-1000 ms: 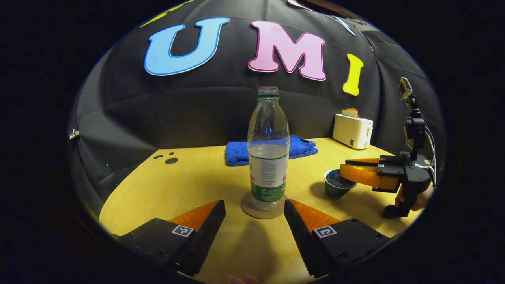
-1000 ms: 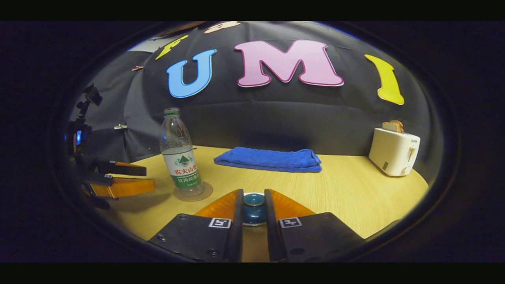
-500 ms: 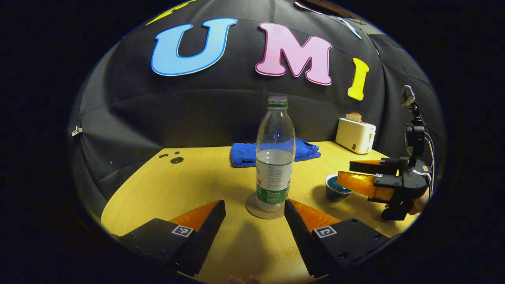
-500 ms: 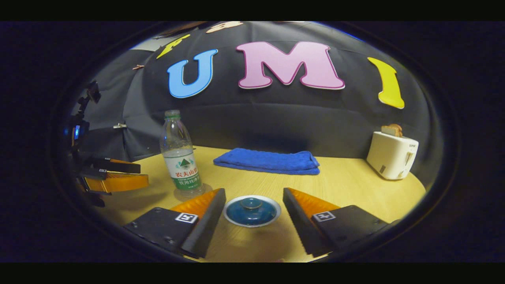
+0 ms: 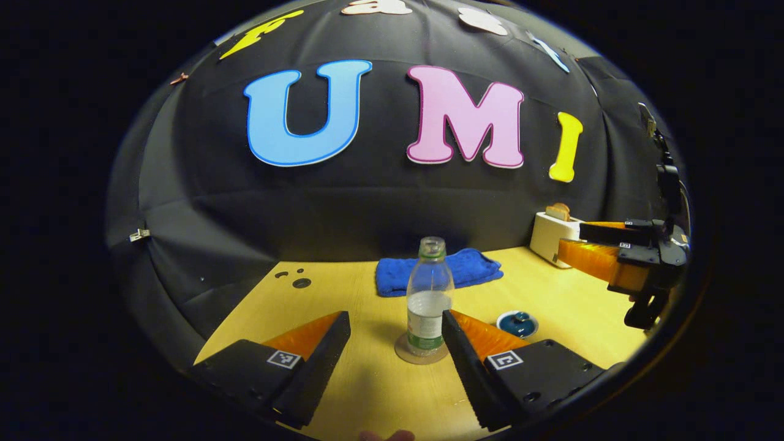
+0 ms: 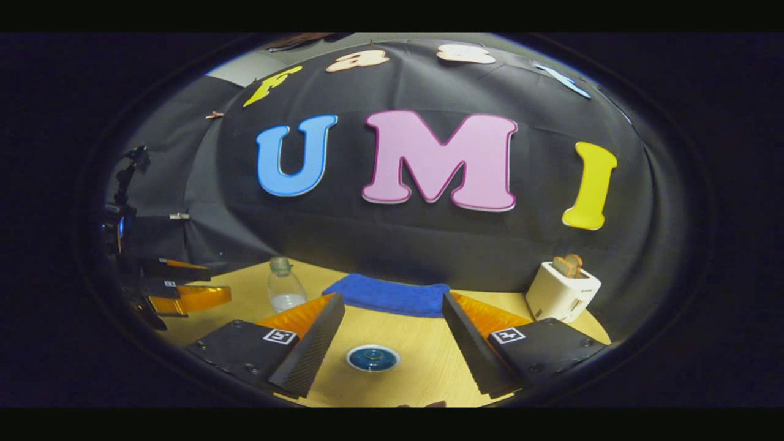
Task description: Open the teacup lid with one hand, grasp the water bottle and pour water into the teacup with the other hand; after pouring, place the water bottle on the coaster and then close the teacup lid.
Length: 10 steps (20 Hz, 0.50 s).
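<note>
Right tool (image 6: pixel 392 318) above lidded teacup (image 6: pixel 372 358)

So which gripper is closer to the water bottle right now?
Left. The left gripper hangs open just in front of the water bottle on its coaster. The right gripper hangs open above the lidded teacup, off to the bottle's side.

water bottle (image 5: pixel 429 294) label, too small to read
</note>
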{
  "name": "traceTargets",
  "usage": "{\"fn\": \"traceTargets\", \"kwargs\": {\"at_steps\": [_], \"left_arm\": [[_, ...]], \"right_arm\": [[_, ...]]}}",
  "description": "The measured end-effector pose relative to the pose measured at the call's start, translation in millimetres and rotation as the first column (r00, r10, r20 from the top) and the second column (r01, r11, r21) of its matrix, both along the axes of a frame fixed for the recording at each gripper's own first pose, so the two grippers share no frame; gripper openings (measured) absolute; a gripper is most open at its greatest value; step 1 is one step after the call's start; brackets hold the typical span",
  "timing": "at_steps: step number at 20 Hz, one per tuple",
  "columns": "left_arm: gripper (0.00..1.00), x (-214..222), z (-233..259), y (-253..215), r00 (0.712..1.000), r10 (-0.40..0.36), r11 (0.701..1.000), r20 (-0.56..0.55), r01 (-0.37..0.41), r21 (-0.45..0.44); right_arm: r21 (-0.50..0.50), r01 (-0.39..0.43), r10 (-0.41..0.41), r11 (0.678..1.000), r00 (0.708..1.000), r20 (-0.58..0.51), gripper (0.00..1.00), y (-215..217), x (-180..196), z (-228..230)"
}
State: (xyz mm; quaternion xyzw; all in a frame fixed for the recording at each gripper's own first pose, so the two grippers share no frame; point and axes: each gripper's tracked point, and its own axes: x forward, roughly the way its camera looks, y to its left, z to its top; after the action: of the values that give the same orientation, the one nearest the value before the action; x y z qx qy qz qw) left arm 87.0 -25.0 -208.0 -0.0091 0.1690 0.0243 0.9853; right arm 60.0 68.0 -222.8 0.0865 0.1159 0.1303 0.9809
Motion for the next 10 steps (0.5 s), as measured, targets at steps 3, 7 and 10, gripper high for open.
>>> {"fn": "traceTargets", "kwargs": {"at_steps": [3,7,10], "left_arm": [[0.94,-2.3,29.3,3.0,1.000,-0.009,1.000,0.019,0.008,0.019],[0.94,-6.9,63.8,4.8,0.999,-0.023,1.000,0.041,0.023,0.018],[0.94,-11.5,84.3,7.2,0.998,-0.024,1.000,0.051,0.024,0.009]], "right_arm": [[-0.003,0.034,-0.034,0.999,0.999,0.026,0.98,-12.7,-3.2,43.1],[0.009,0.069,-0.069,0.998,0.997,0.034,0.99,-25.0,-11.4,81.5],[0.008,0.088,-0.088,0.996,0.994,0.058,0.98,-32.9,-18.2,111.8]]}}
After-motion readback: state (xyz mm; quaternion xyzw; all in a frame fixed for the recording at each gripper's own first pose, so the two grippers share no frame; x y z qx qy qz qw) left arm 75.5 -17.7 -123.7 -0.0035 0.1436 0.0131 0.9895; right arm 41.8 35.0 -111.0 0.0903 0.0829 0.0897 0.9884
